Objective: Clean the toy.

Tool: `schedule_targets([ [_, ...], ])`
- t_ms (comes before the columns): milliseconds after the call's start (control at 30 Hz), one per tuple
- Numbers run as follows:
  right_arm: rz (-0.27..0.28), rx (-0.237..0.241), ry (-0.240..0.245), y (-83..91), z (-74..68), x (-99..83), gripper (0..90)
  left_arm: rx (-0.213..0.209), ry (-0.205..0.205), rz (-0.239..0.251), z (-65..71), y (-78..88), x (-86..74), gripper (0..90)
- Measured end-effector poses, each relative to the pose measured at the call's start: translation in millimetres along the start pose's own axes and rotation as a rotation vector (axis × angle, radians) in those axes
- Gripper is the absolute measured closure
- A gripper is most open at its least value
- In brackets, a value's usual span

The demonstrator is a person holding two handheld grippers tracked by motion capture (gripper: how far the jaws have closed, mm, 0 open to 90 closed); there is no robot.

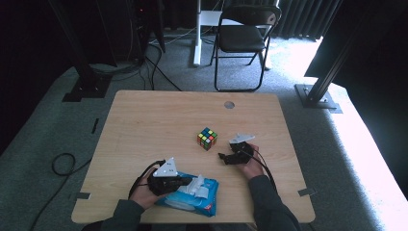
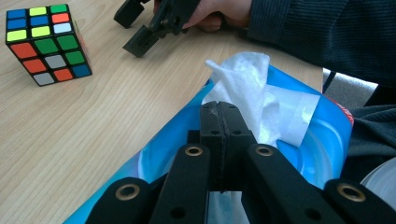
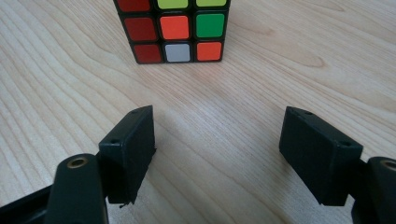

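**Left jaws closed over the wipe pack; right jaws open before the cube**

I see my left hand-held gripper [image 1: 188,182] resting over the blue plastic pack of wet wipes [image 1: 192,199], which lies flat at the near edge of the light wooden desk [image 1: 159,125], slightly left of centre. In the left gripper view the two black jaws stand pressed together with no gap between them. A crumpled white wipe [image 2: 250,88] sticks up out of the pack's opening just beyond the jaw tips. I cannot tell whether a fold of it is caught between the pads; the wipe's base sits right at the tips.

My right hand-held gripper [image 1: 225,157] sits low on the desk to the right, well apart from the pack. Its jaws stand wide apart with bare wood between them, holding nothing. They point at the multicoloured puzzle cube [image 1: 207,138], which stands on the desk near its middle, a short gap beyond the jaw tips and not touched.

A black folding chair [image 1: 243,41] stands on the carpet beyond the far side of the desk.
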State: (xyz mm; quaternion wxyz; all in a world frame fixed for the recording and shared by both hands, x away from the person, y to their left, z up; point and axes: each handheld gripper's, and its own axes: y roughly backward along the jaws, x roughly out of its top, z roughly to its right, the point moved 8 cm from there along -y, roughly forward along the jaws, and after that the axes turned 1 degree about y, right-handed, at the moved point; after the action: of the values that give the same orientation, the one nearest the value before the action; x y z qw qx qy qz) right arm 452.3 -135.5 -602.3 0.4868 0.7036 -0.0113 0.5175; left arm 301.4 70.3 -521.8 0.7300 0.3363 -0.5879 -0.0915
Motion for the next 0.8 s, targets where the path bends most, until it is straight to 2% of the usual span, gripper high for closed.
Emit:
schedule_targets([
  [533, 0.0, 0.0, 0.0, 0.0, 0.0, 0.0, 26.5, 0.021, 0.032, 0.05, -7.2, 8.6, 4.1, 90.0],
  [800, 0.0, 0.0, 0.0, 0.0, 0.0, 0.0, 26.5, 0.047, 0.048, 0.078, -12.4, 14.4, 6.8, 90.0],
])
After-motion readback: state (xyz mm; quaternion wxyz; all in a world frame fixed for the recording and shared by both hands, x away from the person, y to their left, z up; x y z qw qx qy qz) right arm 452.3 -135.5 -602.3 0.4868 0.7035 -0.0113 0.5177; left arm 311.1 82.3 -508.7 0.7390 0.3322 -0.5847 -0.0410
